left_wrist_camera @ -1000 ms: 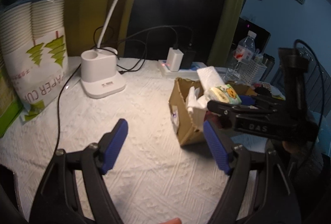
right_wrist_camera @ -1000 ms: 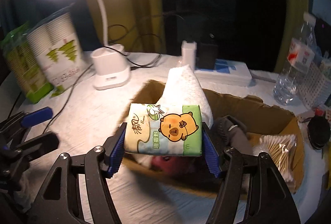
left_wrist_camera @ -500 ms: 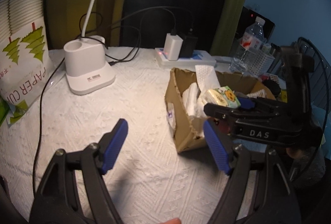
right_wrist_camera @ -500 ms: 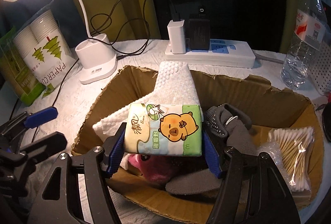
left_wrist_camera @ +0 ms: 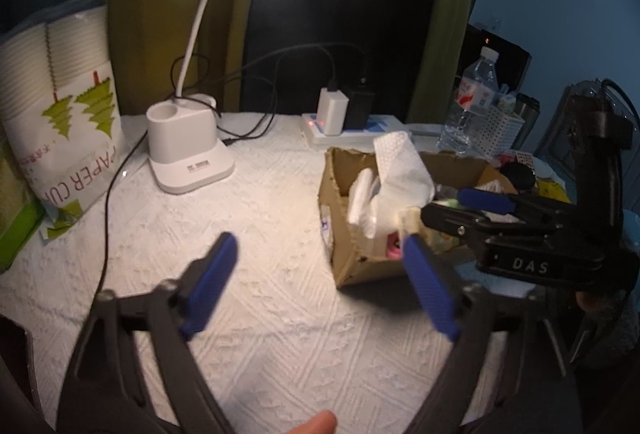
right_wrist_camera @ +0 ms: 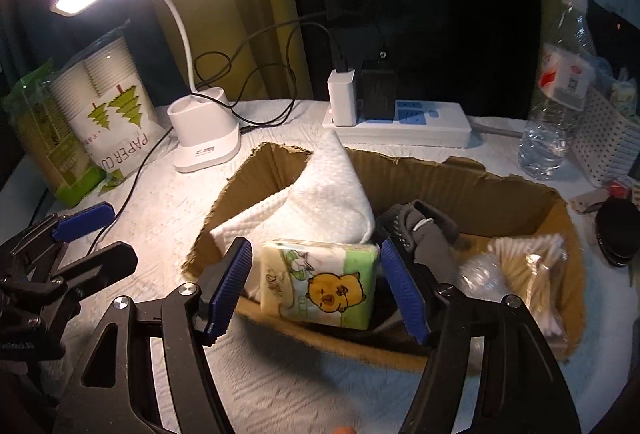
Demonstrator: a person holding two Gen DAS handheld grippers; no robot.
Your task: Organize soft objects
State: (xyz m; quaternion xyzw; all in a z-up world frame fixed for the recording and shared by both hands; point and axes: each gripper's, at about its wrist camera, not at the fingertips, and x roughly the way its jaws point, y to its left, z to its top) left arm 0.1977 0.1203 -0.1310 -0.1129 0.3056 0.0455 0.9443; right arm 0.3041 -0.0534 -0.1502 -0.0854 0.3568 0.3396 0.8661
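A green and white tissue pack (right_wrist_camera: 320,284) with a cartoon animal lies in the cardboard box (right_wrist_camera: 460,179), at its near edge. My right gripper (right_wrist_camera: 320,288) is open, its blue pads apart on either side of the pack with gaps. The box also holds a folded white towel (right_wrist_camera: 320,189), a grey sock (right_wrist_camera: 424,230), a bag of cotton swabs (right_wrist_camera: 532,262) and something pink. In the left wrist view my left gripper (left_wrist_camera: 320,280) is open and empty above the white cloth, left of the box (left_wrist_camera: 340,201). The right gripper (left_wrist_camera: 500,209) reaches over the box there.
A white desk lamp base (left_wrist_camera: 186,149) and a bag of paper cups (left_wrist_camera: 60,113) stand at the back left. A power strip (right_wrist_camera: 400,121) with chargers lies behind the box. A water bottle (right_wrist_camera: 560,105) and a white basket (right_wrist_camera: 608,141) stand at the right.
My right gripper has opened and let go of the tissue pack, which dropped into the box at its near edge. The left gripper has stayed open.
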